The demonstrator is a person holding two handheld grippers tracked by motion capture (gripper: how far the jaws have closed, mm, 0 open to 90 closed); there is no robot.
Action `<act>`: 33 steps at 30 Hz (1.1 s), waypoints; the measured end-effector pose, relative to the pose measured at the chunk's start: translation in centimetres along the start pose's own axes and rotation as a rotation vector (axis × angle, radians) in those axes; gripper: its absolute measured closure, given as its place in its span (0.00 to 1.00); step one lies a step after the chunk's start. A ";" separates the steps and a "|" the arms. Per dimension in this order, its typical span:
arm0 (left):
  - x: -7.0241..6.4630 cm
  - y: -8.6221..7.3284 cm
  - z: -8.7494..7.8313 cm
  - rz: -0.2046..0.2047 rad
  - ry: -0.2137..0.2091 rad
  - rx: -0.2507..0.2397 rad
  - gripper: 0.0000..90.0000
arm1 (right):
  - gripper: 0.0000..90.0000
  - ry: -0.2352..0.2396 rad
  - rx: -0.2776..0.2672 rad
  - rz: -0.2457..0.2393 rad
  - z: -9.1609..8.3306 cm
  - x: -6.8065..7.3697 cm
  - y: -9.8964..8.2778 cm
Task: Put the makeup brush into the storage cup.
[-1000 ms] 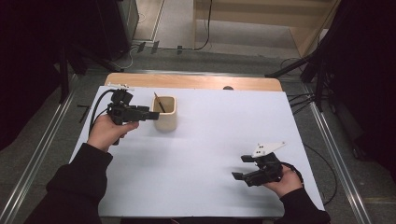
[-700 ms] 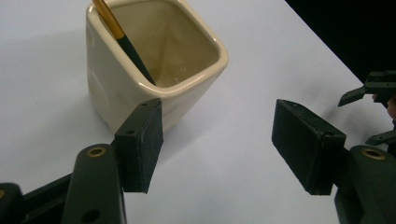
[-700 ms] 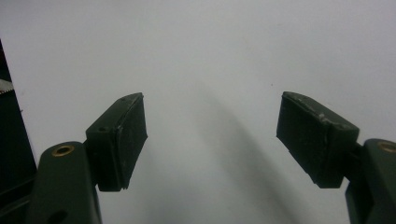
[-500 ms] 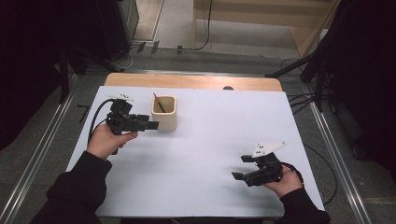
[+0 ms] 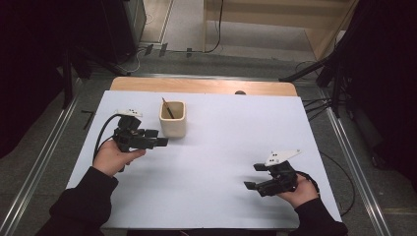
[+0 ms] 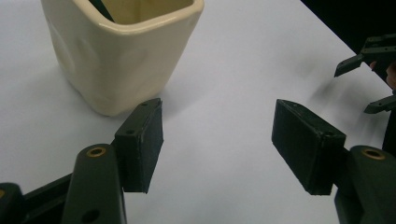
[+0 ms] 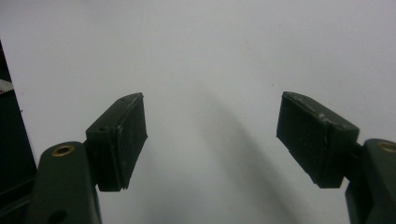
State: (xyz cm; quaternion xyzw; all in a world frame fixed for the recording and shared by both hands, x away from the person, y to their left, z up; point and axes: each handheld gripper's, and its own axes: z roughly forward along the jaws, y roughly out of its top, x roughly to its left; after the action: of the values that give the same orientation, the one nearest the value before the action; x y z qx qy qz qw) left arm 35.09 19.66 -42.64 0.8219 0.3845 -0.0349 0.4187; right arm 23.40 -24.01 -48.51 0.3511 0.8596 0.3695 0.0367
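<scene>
The cup (image 5: pixel 173 119) is a cream ceramic vessel with a squarish, rounded-corner mouth and slightly dimpled walls. It stands upright on the white table surface, toward the far left. A thin brown stick (image 5: pixel 167 108) leans inside it, tip above the rim.

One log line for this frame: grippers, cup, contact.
left gripper: open, beside cup, no contact | right gripper: open, empty, over white table | cup: upright, dark stick inside
</scene>
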 end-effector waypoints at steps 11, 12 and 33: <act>-0.3 -1.7 0.2 0.028 -0.004 0.022 0.38 | 0.28 0.000 0.000 -0.001 0.0 0.0 0.0; -0.4 -1.9 0.2 0.036 -0.004 0.021 0.38 | 0.28 0.000 0.000 -0.001 0.0 0.0 0.0; -0.7 -5.0 0.0 0.068 -0.032 0.062 0.33 | 0.28 0.005 0.002 0.001 0.1 0.0 0.0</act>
State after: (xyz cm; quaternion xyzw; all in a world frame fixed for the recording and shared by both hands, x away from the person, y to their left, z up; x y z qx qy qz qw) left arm 31.27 20.96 -45.71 0.8464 0.3486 -0.0456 0.4000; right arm 23.45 -23.95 -48.58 0.3504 0.8599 0.3696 0.0341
